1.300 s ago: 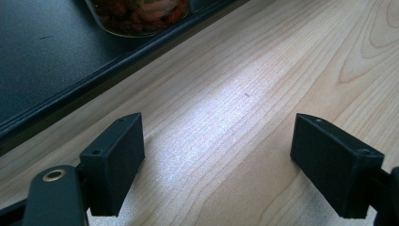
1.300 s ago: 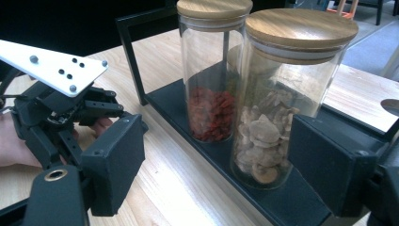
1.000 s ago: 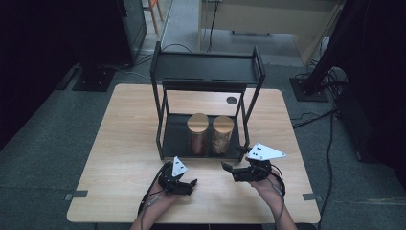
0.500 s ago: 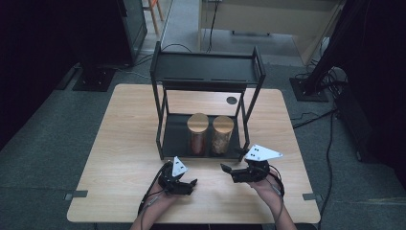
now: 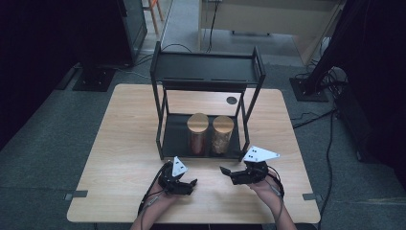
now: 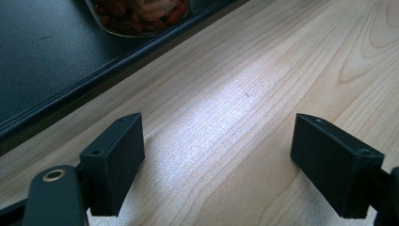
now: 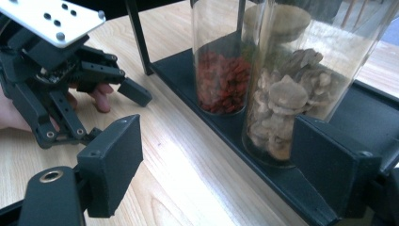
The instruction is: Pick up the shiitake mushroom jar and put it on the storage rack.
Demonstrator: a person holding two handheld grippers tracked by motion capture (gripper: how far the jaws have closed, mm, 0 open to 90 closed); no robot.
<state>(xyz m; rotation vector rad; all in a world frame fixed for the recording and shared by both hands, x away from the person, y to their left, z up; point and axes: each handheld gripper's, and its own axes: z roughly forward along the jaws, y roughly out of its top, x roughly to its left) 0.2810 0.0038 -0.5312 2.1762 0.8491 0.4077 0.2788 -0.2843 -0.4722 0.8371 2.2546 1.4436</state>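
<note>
Two cork-lidded glass jars (image 5: 210,133) are kept on the black metal rack's lower shelf (image 5: 174,139); both claws, left claw (image 5: 189,183) and right claw (image 5: 224,170), are held spread and empty above the pale wooden surface (image 5: 119,158), presumably poised for a reach

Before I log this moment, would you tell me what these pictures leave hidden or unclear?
- Jar of red berries: in the left gripper view the top edge cuts off all but its base.
- Jar of pale dried slices: in the right gripper view the top edge cuts off its lid.
- Small dark round spot on the table: too small in the high view to identify.
- Rack's back lower shelf: hidden by its top shelf.
</note>
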